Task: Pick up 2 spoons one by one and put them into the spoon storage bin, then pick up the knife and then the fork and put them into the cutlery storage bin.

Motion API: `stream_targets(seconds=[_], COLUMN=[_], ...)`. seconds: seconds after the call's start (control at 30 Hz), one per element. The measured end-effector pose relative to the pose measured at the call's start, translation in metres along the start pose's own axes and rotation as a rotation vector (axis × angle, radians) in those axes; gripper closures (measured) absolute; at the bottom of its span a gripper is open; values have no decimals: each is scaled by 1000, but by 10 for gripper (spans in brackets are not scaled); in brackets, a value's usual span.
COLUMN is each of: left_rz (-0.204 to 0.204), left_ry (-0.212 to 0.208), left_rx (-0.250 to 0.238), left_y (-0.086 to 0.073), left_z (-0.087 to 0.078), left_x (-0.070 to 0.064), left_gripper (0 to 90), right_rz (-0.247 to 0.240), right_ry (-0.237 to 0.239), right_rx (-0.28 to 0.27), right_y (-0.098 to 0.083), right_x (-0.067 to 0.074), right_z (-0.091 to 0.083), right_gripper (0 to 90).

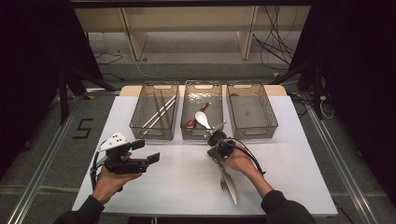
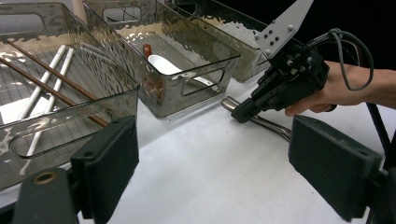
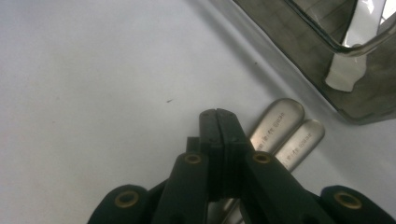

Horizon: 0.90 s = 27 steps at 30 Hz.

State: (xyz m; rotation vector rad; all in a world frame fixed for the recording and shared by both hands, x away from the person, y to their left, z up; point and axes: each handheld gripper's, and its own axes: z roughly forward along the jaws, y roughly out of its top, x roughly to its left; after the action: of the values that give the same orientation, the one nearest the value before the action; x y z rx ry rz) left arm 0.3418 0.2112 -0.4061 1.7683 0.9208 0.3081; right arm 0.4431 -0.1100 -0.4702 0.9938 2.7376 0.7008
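Right gripper [image 3: 219, 116], clenched empty, hovers over two metal handles [image 3: 285, 130] lying just beneath on the table.

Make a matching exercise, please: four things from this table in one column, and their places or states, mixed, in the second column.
1. two wooden brown chopsticks and two white chopsticks
2. white ceramic soup spoon
3. two steel forks
4. right clear plastic bin

a. flat on the white table
b. middle bin
c. holds nothing
d. left bin

Pairs: 1-d, 2-b, 3-a, 4-c
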Motion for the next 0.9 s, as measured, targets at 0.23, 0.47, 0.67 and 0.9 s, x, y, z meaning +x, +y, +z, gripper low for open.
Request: stream_targets(seconds=[0.23, 0.47, 0.67, 0.9], left_rz=[-1, 0, 3, 6], left_ry=[1, 1, 2, 2], left_rx=[-6, -5, -3, -3], left_y=[0, -1, -1, -1], left_z=[-2, -2, -2, -4], left_x=[1, 1, 0, 1], left_gripper=[157, 157, 157, 157], right_rz=[11, 44, 60, 98], right_ry=[-35, -49, -60, -98], right_rx=[28, 50, 68, 111], right_y=[0, -3, -6, -19], right_x=[-3, -11, -15, -25], right_z=[-2, -5, -9, -19], right_gripper=[900, 900, 900, 900])
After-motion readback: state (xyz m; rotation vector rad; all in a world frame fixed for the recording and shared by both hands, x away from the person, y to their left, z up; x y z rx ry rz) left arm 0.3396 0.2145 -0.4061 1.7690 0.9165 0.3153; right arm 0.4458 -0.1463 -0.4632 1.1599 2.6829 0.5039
